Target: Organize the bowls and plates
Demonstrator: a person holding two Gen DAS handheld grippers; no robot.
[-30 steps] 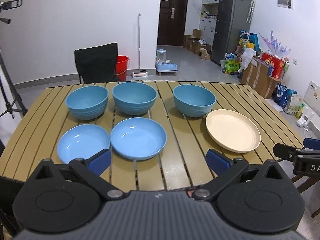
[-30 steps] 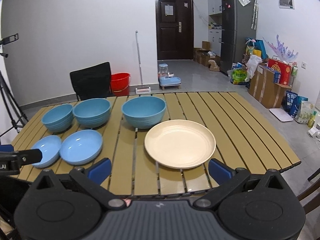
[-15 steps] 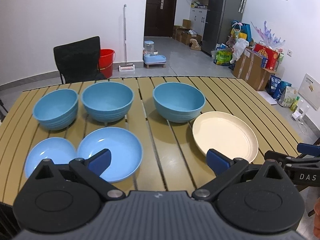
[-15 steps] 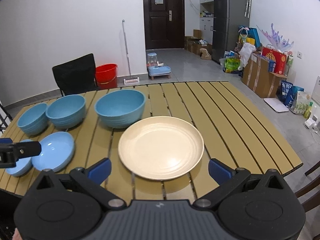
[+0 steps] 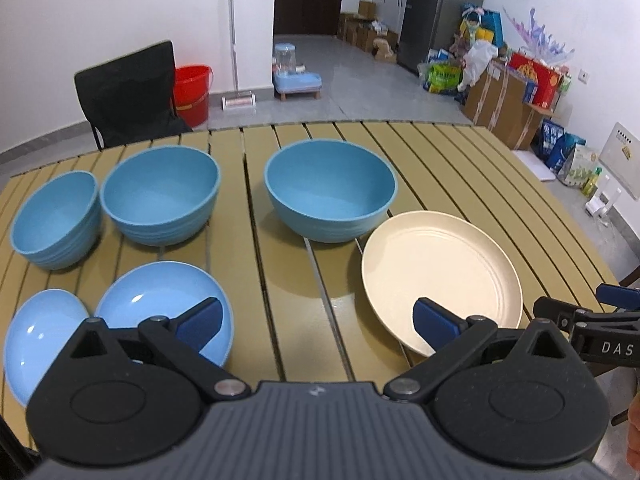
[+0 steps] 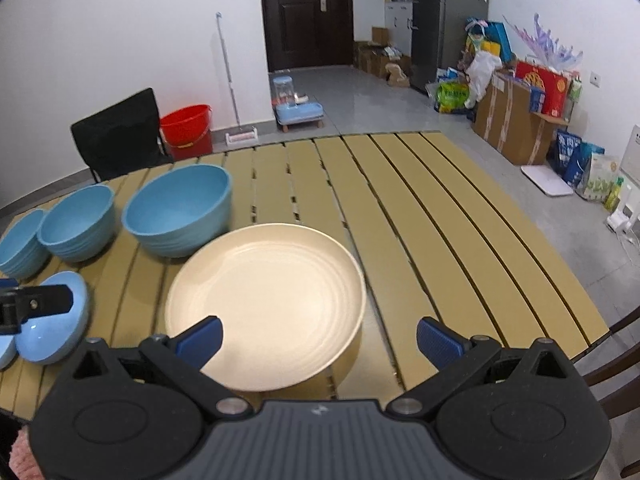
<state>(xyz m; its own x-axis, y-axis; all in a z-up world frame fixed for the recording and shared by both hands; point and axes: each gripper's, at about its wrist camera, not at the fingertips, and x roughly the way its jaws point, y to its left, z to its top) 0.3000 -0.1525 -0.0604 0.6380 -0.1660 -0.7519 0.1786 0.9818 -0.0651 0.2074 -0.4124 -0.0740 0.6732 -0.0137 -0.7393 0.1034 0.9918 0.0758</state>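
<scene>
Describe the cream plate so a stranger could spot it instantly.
Start at the yellow-brown slatted table. On it, right of the three deep blue bowls, lies the round cream plate. It is the only dish that is not blue, and also the widest and flattest.

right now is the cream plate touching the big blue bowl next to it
Cannot tell. In the left wrist view the cream plate and the blue bowl nearly meet; in the right wrist view their edges overlap, so neither shows a gap or contact plainly.

Slatted table (image 5: pixel 460 168): bowls (image 5: pixel 330 196), plates (image 5: pixel 440 272)
</scene>
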